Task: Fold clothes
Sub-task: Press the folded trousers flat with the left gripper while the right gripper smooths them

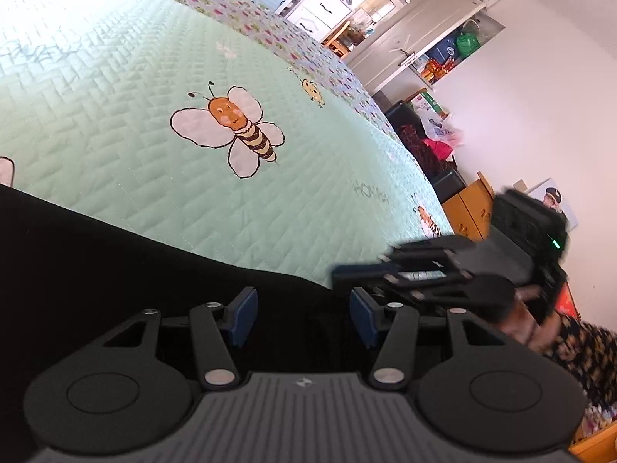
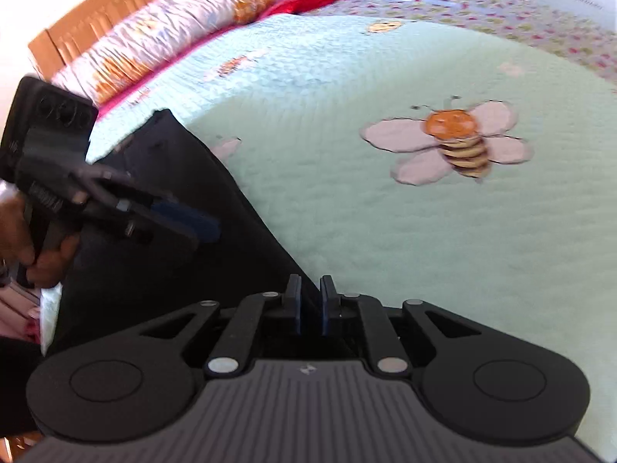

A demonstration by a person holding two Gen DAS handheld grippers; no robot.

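A black garment [image 1: 115, 254] lies flat on the mint quilted bedspread [image 1: 115, 123] with its bee prints. My left gripper [image 1: 304, 318] hovers over the garment with its jaws apart; dark cloth lies below them and nothing is pinched. From the right wrist view the left gripper [image 2: 206, 227] hangs just above the black garment [image 2: 173, 270], held by a hand [image 2: 23, 239]. My right gripper [image 2: 310, 301] has its pads nearly together on the garment's edge where it meets the bedspread [image 2: 385, 239]. In the left wrist view the right gripper [image 1: 341, 270] sits blurred at that same edge.
A flowered duvet roll [image 2: 193, 27] and a wooden headboard [image 2: 77, 27] line the bed's far side. White cupboards and shelves [image 1: 385, 27] stand beyond the bed, a wooden cabinet [image 1: 468, 208] beside it. A large bee print [image 1: 235, 127] marks the open bedspread ahead.
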